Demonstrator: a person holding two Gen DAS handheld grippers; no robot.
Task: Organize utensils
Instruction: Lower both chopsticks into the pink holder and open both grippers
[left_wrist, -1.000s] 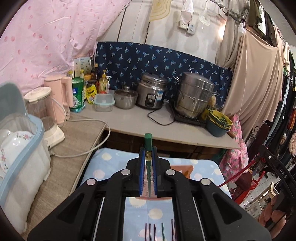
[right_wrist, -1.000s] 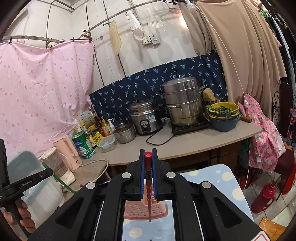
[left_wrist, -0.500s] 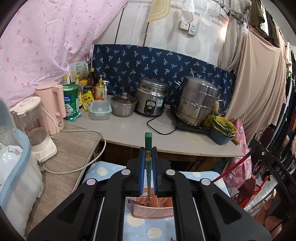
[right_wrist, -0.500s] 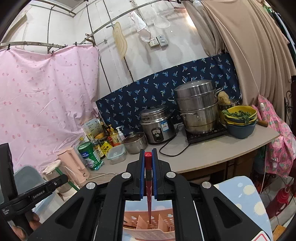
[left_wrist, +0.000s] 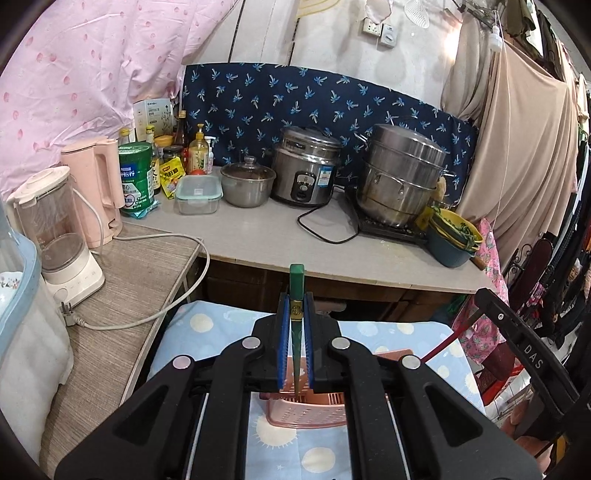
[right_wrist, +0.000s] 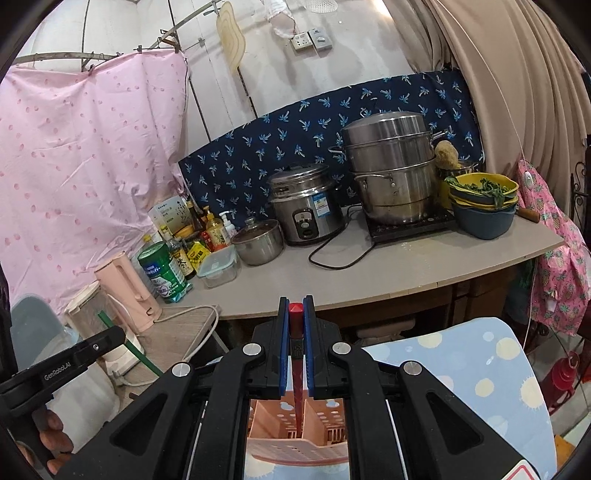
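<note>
L gripper (left_wrist: 295, 347) clamps a green chopstick (left_wrist: 296, 291) & R gripper (right_wrist: 296, 350) a red one (right_wrist: 296, 332), both upright at frame center w/ tips down over the pink caddy (right_wrist: 295, 435) at bottom center, prob. so they drop straight into its slots.

- "GenRobot.AI" in white on the black left hand-held gripper (right_wrist: 70, 365), seen in the right wrist view.
- "DAS" in white on the black right hand-held gripper (left_wrist: 533, 356), seen in the left wrist view.
- Green can (left_wrist: 136, 177): Chinese label, not readable.
- Rice cooker sticker (right_wrist: 320, 204): too small to read.
</note>
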